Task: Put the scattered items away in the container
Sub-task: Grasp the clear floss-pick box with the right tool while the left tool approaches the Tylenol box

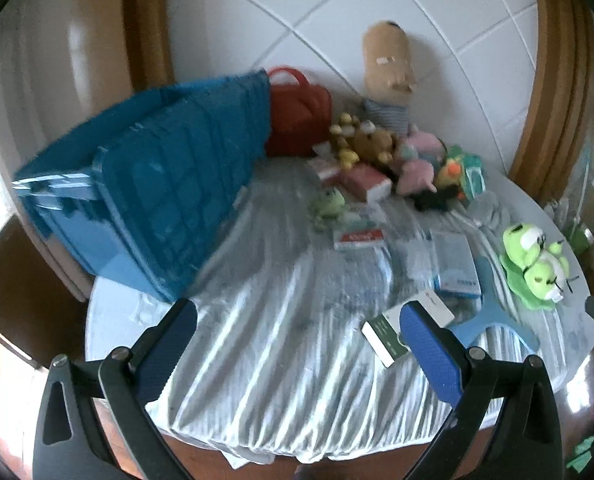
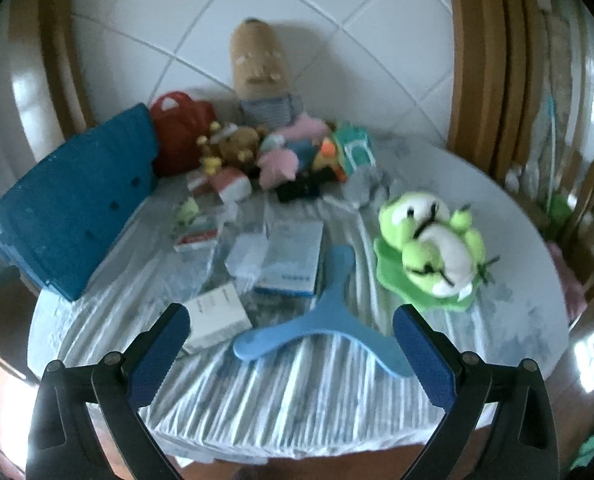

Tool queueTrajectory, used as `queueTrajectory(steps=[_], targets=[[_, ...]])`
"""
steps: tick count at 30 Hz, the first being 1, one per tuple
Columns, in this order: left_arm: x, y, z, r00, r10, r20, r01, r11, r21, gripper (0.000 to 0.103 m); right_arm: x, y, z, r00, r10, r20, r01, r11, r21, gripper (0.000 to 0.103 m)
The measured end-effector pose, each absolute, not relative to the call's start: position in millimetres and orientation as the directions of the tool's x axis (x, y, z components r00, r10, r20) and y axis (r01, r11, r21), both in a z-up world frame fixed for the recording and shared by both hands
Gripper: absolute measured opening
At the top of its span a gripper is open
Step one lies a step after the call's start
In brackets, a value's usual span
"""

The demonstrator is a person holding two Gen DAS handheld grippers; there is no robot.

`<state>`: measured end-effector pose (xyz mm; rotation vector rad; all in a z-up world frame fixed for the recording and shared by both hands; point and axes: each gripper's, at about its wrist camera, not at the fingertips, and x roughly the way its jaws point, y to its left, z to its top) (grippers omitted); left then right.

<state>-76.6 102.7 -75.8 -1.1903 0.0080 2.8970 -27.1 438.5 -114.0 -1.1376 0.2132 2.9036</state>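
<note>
A blue plastic crate (image 1: 153,184) stands at the table's left; it also shows in the right wrist view (image 2: 73,204). Scattered on the striped cloth: a green frog plush (image 2: 433,248), a light blue three-armed boomerang (image 2: 321,320), a white and green box (image 1: 393,332), a blue and white box (image 2: 293,256), a small green monster toy (image 1: 329,204), and a pile of plush toys (image 1: 381,148) at the back. My left gripper (image 1: 297,320) is open and empty above the cloth. My right gripper (image 2: 291,320) is open and empty, over the boomerang.
A red bag (image 1: 297,116) sits behind the crate. A tall tan plush (image 1: 389,76) leans on the tiled wall. Wooden chairs (image 2: 589,216) stand at the right. The round table's front edge (image 2: 297,448) is near both grippers.
</note>
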Motion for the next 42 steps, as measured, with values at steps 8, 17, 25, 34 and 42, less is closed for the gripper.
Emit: queueTrajectory(steps=[8,17,25,34,42], targets=[[-151.3,120.6,-130.2,-0.594,0.078,-0.801,-0.097,-0.995,-0.025,0.103,-86.7,445.9,-158.3,-0.633,-0.021,-0.774,-0.104,-0.988,0.112,0.103],[-237.1,101.4,-160.1,-0.553,0.061,-0.831,-0.076,-0.997,-0.022,0.103,-186.1,403.4,-187.1,-0.575,-0.117,-0.810,-0.039,-0.985,0.170,0.103],[-276.0,100.1,-178.6,-0.532,0.037,-0.846,-0.041,-0.999,-0.018,0.103,-255.7,368.0,-230.1,-0.472,-0.202,-0.858,0.069,-0.979,0.192,0.082],[-337.9,125.0,-209.1,-0.501,0.112,-0.858,-0.159,-0.987,-0.036,0.103,-287.5,363.7,-255.3,-0.427,-0.173,-0.888,0.044,-0.984,0.170,0.083],[-410.8,162.0,-258.8,-0.427,0.163,-0.889,-0.376,-0.926,0.011,0.103,-305.5,352.7,-276.2,-0.431,-0.105,-0.896,-0.102,-0.981,0.165,0.092]])
